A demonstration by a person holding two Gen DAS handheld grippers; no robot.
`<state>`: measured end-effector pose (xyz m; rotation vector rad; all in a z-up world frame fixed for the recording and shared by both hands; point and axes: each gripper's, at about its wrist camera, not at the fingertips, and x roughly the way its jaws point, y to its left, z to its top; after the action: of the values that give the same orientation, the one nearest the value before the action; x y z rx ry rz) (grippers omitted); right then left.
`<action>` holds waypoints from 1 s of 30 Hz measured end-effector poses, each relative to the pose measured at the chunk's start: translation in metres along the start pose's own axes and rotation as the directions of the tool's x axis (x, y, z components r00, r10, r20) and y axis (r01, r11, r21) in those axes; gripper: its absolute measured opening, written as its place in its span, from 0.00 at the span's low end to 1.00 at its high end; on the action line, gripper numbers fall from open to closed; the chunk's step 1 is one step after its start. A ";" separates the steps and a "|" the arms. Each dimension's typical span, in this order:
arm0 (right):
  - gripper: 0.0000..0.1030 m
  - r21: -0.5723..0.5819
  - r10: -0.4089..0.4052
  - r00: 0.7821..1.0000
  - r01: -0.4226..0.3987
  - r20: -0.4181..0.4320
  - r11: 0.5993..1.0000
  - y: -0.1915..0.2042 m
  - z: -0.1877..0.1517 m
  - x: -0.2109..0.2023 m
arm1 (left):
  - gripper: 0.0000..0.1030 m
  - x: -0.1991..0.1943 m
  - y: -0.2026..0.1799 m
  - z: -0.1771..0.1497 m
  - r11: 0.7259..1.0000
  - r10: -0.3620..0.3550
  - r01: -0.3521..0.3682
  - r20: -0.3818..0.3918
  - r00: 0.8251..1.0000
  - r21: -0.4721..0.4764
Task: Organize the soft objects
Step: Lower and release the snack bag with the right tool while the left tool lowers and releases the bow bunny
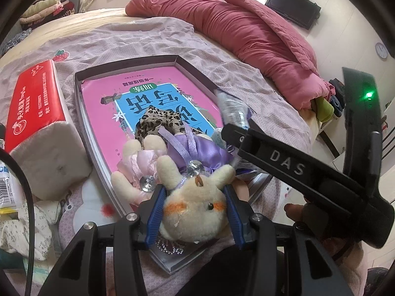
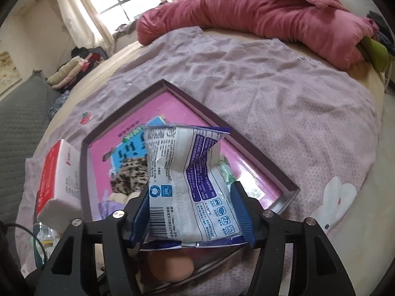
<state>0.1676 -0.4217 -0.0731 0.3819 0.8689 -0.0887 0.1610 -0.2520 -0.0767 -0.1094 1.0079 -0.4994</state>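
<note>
My left gripper (image 1: 193, 197) is shut on the head of a cream plush bunny (image 1: 195, 212) in a purple dress, lying at the near end of a shallow box (image 1: 187, 61). A pink book (image 1: 148, 83) lines the box, and a leopard-print soft piece (image 1: 160, 120) lies on it. A second plush in a pink dress (image 1: 138, 162) lies beside the bunny. My right gripper (image 2: 191, 197) is shut on a white and blue soft packet (image 2: 190, 172), held above the box (image 2: 246, 148). The right gripper also shows in the left wrist view (image 1: 237, 128).
A red and white tissue pack (image 1: 37, 113) lies left of the box on the lilac sheet (image 1: 222, 56). A rolled pink quilt (image 1: 246, 32) lies across the far side of the bed. Folded clothes (image 1: 47, 9) are at the far left. Small packets (image 1: 9, 192) lie at the near left.
</note>
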 end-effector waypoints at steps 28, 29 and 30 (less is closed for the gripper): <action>0.72 0.153 -0.024 0.974 -0.011 0.226 0.988 -0.033 0.000 -0.048 | 0.49 -0.002 -0.009 0.008 1.000 0.008 -0.008 -0.009 1.000 0.027; 0.72 0.152 -0.025 0.974 -0.010 0.227 0.988 -0.033 0.000 -0.048 | 0.50 -0.003 -0.010 0.008 1.000 0.008 -0.008 -0.007 1.000 0.029; 0.72 0.148 -0.023 0.973 -0.012 0.229 0.989 -0.033 0.000 -0.048 | 0.50 -0.003 -0.010 0.008 1.000 0.009 -0.009 -0.004 1.000 0.028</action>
<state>0.1287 -0.4560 -0.0459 0.4986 0.6354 -0.2003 0.1628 -0.2603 -0.0665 -0.0788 1.0048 -0.5053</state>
